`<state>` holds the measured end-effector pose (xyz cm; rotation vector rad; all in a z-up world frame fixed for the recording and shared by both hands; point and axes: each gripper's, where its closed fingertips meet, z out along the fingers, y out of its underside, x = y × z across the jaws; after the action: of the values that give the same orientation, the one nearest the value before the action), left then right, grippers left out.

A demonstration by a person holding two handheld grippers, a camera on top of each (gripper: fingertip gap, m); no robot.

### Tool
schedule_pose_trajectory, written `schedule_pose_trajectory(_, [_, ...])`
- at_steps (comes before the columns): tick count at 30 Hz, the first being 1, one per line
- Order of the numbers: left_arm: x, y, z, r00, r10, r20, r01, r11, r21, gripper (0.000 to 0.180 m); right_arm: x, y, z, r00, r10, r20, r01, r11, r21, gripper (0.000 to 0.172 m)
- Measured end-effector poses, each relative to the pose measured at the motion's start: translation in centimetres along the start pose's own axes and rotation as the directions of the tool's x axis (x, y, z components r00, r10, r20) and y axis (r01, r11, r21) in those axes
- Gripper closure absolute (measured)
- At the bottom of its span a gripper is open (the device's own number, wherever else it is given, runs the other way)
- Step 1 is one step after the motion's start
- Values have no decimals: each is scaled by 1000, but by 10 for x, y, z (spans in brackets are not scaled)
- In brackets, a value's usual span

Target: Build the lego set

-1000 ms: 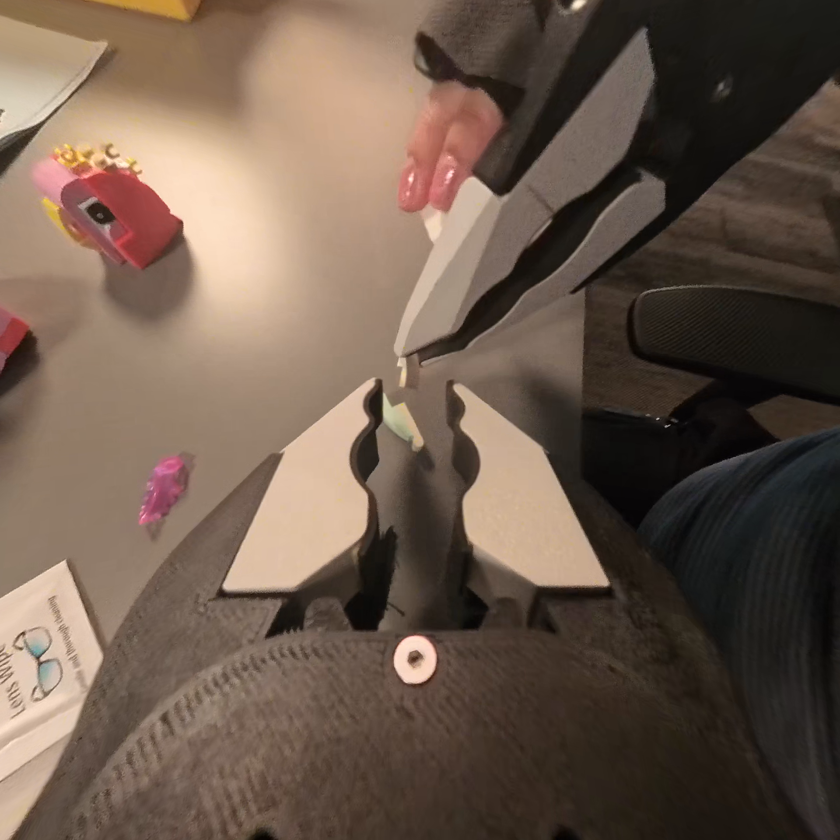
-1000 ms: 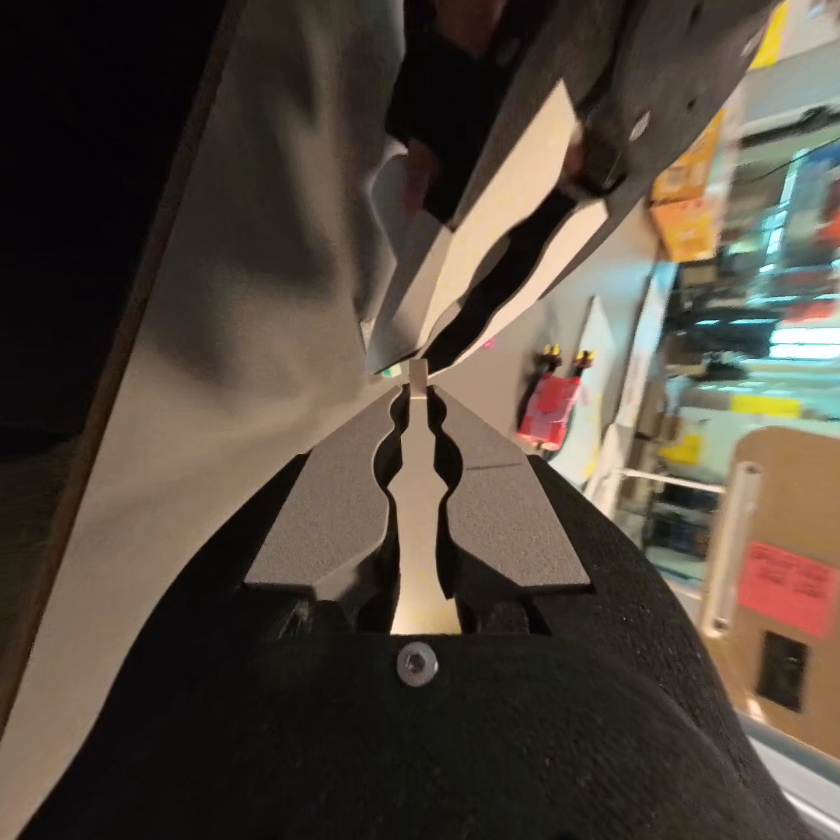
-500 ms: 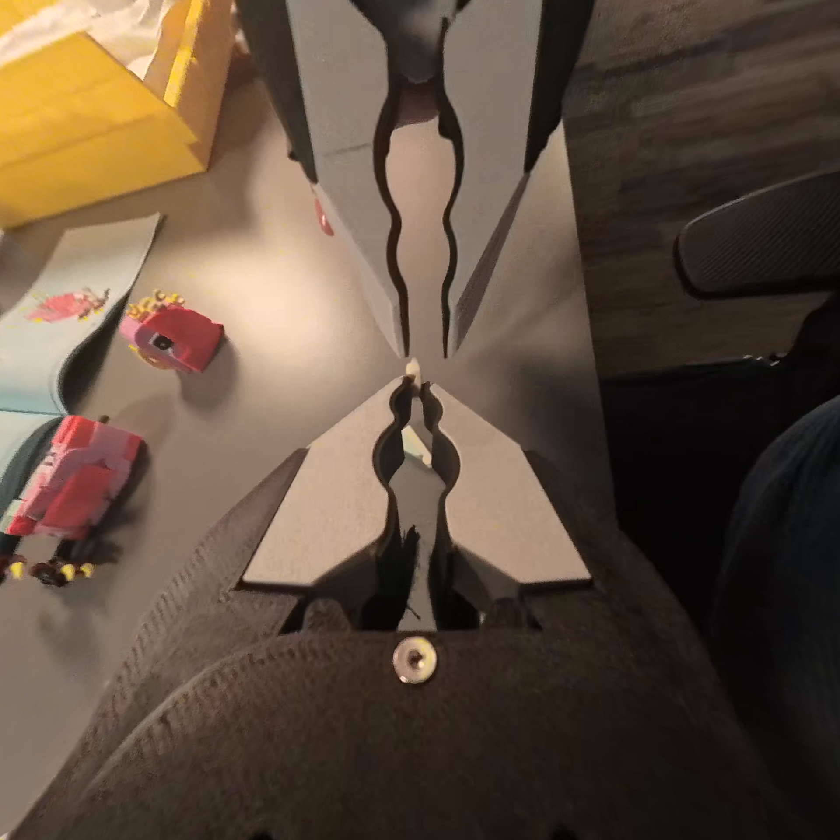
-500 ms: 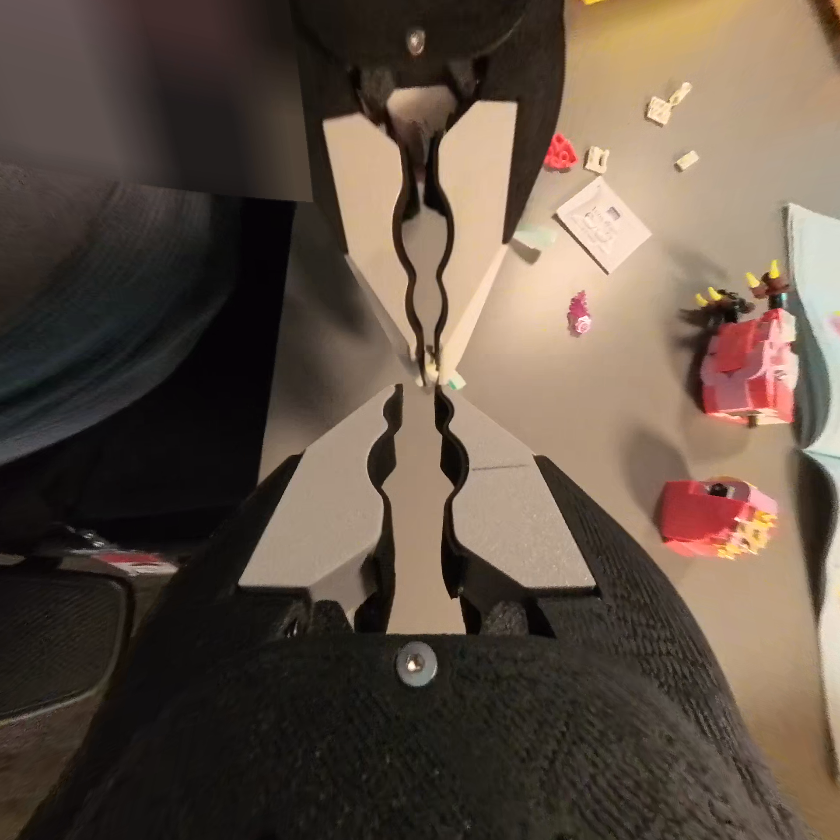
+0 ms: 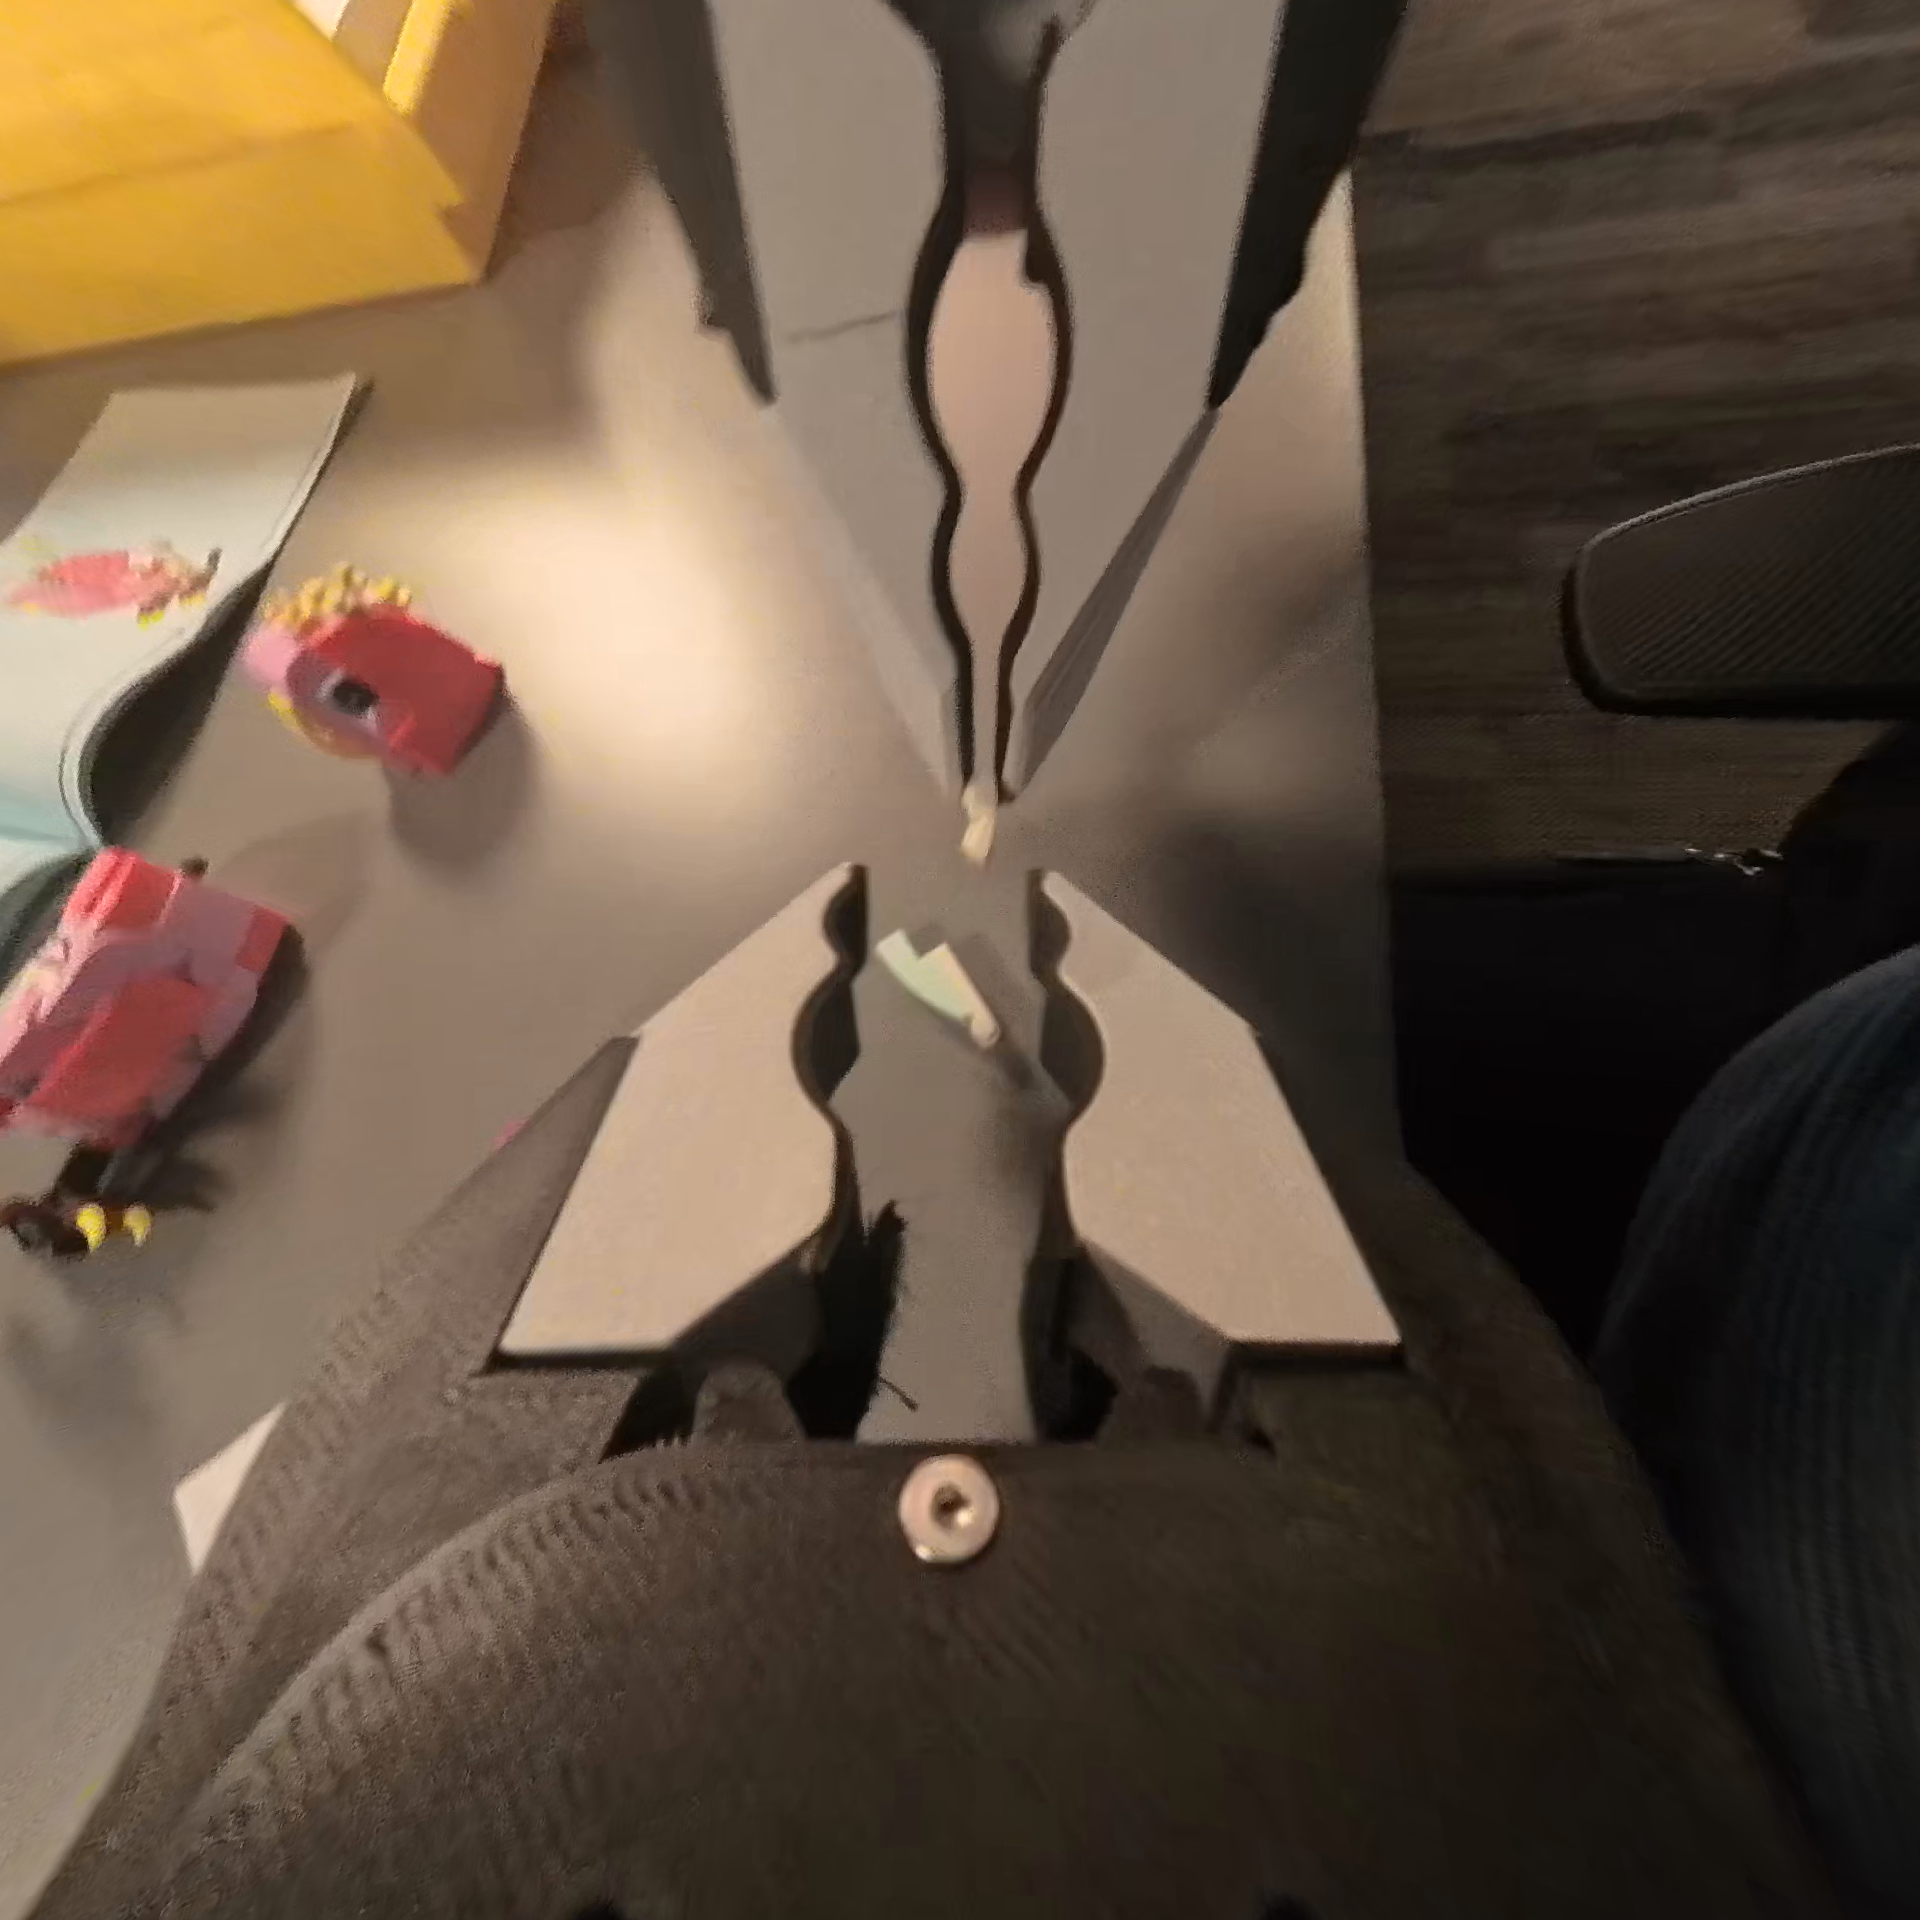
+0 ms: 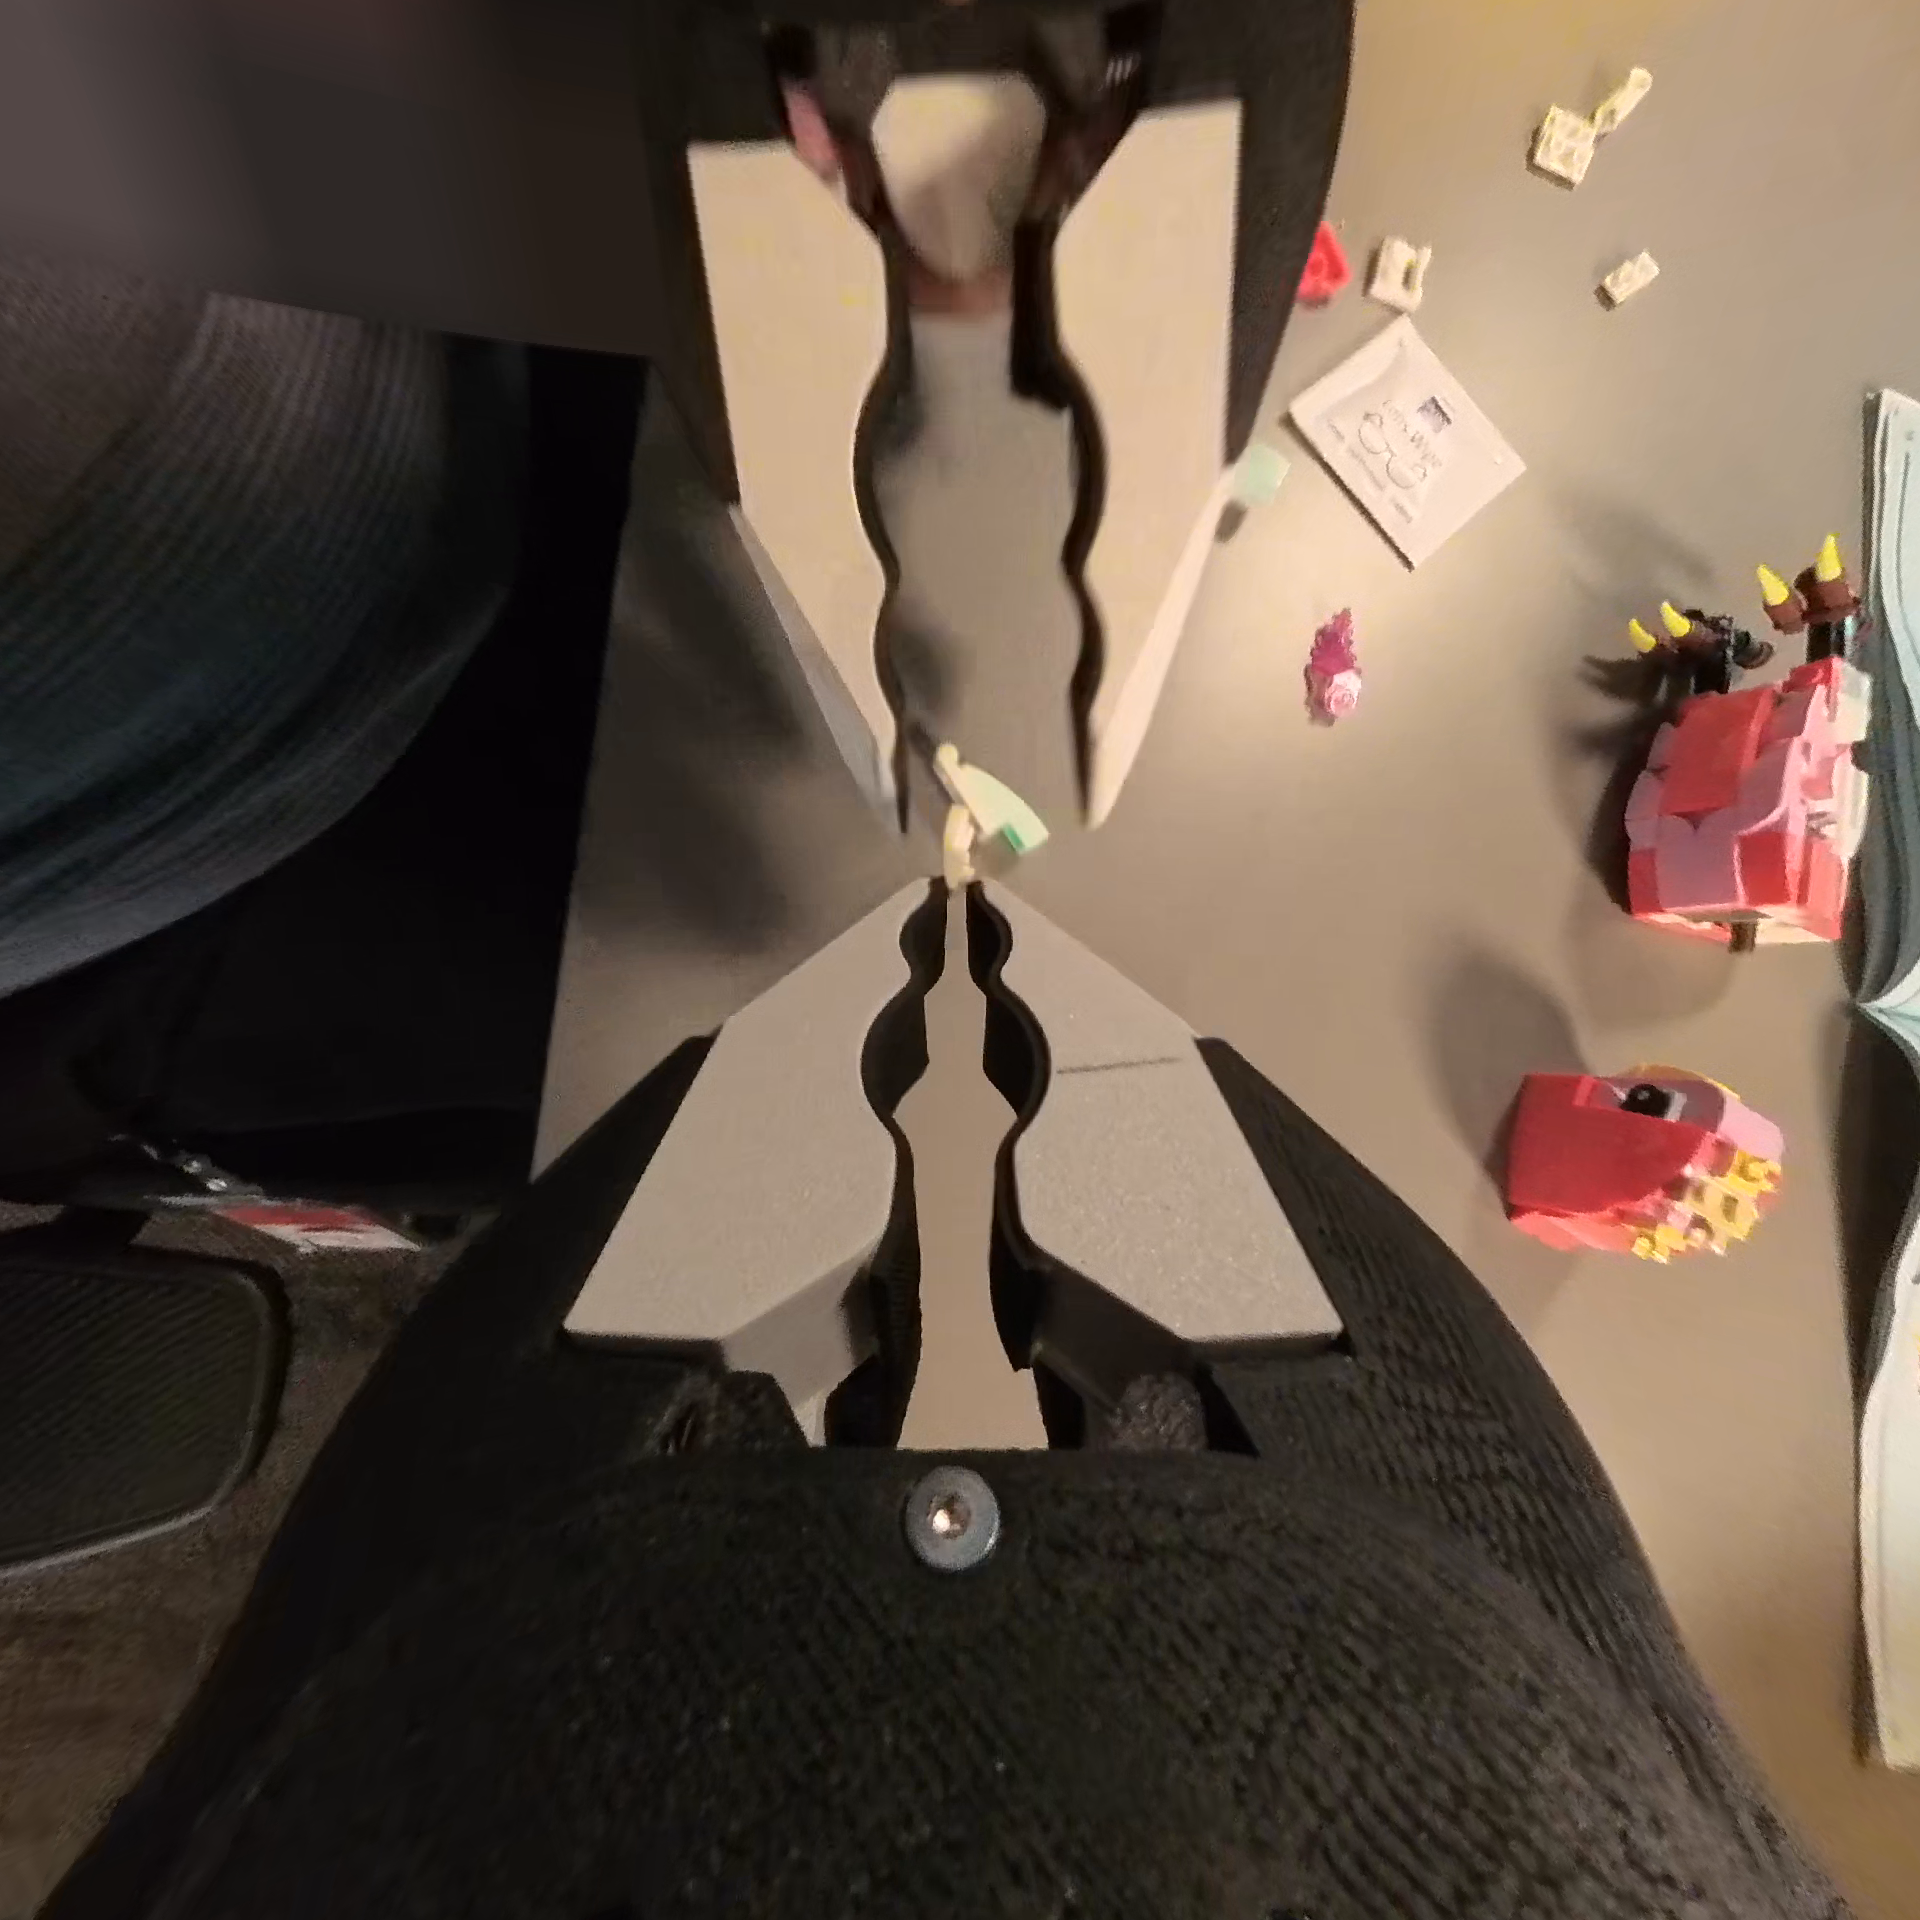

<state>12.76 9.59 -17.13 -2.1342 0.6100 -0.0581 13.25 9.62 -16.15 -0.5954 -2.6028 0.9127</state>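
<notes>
My right gripper [image 6: 956,888] is shut on a small cream brick piece [image 6: 958,840] that sticks out past its tips. In the left wrist view the right gripper [image 5: 982,784] comes down from the top with the same piece [image 5: 977,828]. My left gripper [image 5: 951,878] faces it tip to tip, open and holding nothing. A pale green and white brick piece [image 5: 933,982] shows between the left fingers and touches neither pad. It seems to lie on the grey table [image 5: 665,623] beneath. It also shows in the right wrist view [image 6: 992,795].
On the table's left stand a red and pink brick head [image 5: 384,696] and a larger red-pink model [image 5: 125,1018], with a booklet [image 5: 156,499] and a yellow box [image 5: 208,156] behind. A white sachet [image 6: 1403,452], a pink clear piece [image 6: 1335,665] and small loose pieces [image 6: 1403,272] lie nearby. A chair armrest [image 5: 1745,613] is past the table's edge. Left and right tips are no more than a few centimetres apart. My left tips are roughly 15 centimetres from the white sachet [image 6: 1403,452].
A second ago the right gripper held the cream piece. Half a second ago the left was shut on it and the right open. Now the right has shut on it and the left has opened.
</notes>
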Motion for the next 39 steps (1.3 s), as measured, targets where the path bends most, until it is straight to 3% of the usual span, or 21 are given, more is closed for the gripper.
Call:
schedule_pose_trajectory(2, [-5,13,-1,1000,-25,19,26,998,-61,132,2,9,1,1000,-4,1,4,999,-33,170])
schedule_pose_trajectory(3, [-6,18,-2,999,-28,28,30,996,-82,132,1,13,3,1000,-2,7,2,999,-43,170])
schedule_pose_trajectory(6, [-4,29,0,998,-46,30,50,991,-128,137,1,19,10,1000,-5,29,6,998,-64,170])
schedule_pose_trajectory(14, [-6,31,4,999,-48,22,51,986,-162,172,-2,28,22,997,-42,60,49,991,-122,170])
schedule_pose_trajectory(24, [-6,29,6,994,-34,-100,20,989,-146,172,2,29,22,998,4,58,3,992,-126,167])
schedule_pose_trajectory(28, [-6,27,8,994,-44,-96,30,989,-143,173,3,29,22,999,14,48,-8,992,-123,165])
schedule_pose_trajectory(35, [-4,24,11,994,-85,-62,75,986,-148,173,6,24,22,1000,6,7,-5,996,-85,138])
schedule_pose_trajectory(39, [0,23,12,993,-107,-39,100,983,-157,173,7,21,23,1000,-29,-12,28,997,-77,139])
